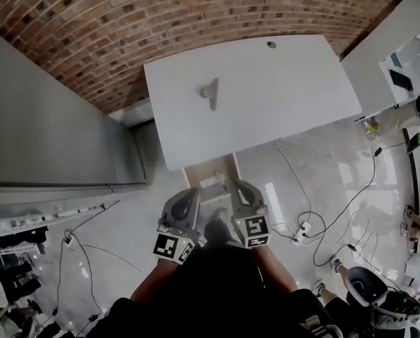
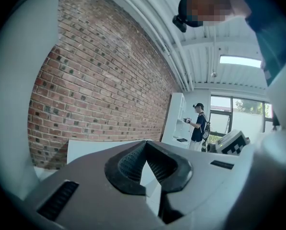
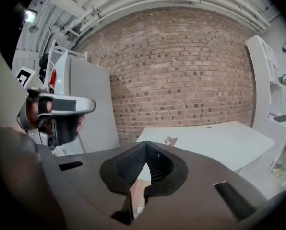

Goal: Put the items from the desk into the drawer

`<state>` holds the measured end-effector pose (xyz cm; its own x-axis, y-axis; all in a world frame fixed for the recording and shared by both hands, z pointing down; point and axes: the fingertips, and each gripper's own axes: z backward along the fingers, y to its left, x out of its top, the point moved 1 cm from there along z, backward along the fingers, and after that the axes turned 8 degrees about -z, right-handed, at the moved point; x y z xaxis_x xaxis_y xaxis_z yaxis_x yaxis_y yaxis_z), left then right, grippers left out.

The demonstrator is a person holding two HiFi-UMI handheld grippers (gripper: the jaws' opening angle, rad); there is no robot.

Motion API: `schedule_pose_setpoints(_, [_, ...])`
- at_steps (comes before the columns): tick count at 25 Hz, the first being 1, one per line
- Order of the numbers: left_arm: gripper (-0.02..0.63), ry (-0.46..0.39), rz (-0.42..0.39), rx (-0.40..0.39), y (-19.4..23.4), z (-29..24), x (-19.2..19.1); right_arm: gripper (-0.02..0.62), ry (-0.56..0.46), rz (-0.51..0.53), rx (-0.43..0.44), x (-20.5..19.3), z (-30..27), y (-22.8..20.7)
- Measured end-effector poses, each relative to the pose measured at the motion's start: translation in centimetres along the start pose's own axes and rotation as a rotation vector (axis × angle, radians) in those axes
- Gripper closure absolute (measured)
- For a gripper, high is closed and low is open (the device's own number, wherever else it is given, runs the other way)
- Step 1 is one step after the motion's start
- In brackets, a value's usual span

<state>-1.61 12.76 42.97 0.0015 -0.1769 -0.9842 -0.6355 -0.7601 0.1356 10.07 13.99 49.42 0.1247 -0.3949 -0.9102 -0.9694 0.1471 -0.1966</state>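
Item (image 1: 211, 92) on desk (image 1: 280, 90) escapes left gripper view.

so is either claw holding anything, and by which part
Nothing is held: the left claw and right claw are both shut and empty; the small metal item lies on the desk.

Was bright, lit by a ceiling lamp (image 2: 240, 60) and windows (image 2: 232, 110). Looked bent and dark at edges; blurred up close.
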Motion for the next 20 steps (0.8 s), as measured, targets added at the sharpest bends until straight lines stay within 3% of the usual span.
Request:
schedule_pose_setpoints(8, [0.606,-0.045,-0.019,0.053,0.0,0.8,1.8,0.595,-0.116,0.037,0.058,5.6,2.7,2.1])
schedule_pose_setpoints(20, [0.606,-0.067,-0.014,0.016,5.7,0.5,3.0,0.595,-0.205,0.036,0.005,10.3,0.9,5.1])
